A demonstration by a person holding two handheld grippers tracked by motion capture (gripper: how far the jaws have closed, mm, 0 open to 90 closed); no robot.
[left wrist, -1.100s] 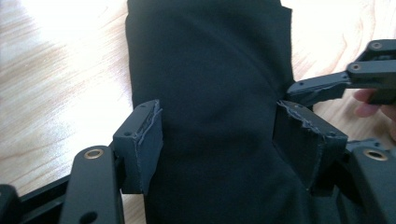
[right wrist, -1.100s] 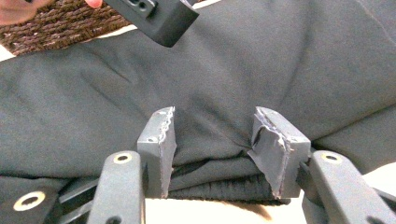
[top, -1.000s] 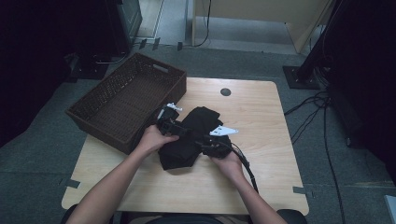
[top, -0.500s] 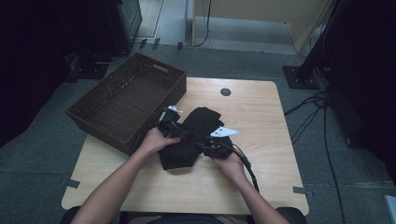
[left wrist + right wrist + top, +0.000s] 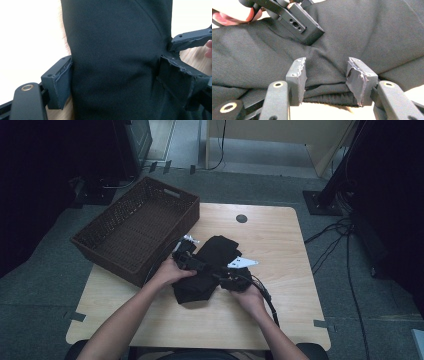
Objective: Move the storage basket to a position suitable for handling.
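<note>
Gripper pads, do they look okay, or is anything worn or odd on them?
They look worn. In the right gripper view, the grey pads on the right gripper have ragged, torn edges where they straddle the folded black cloth. In the left gripper view, the left gripper has a pad that is frayed along its rim too.

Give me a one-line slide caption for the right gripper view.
Right gripper straddles the folded edge of a black garment, jaws apart, the left gripper pressing the cloth beyond.

Matt black cloth [image 5: 207, 270], pale wood table [image 5: 280, 245], seemingly wicker basket [image 5: 135, 227].
</note>
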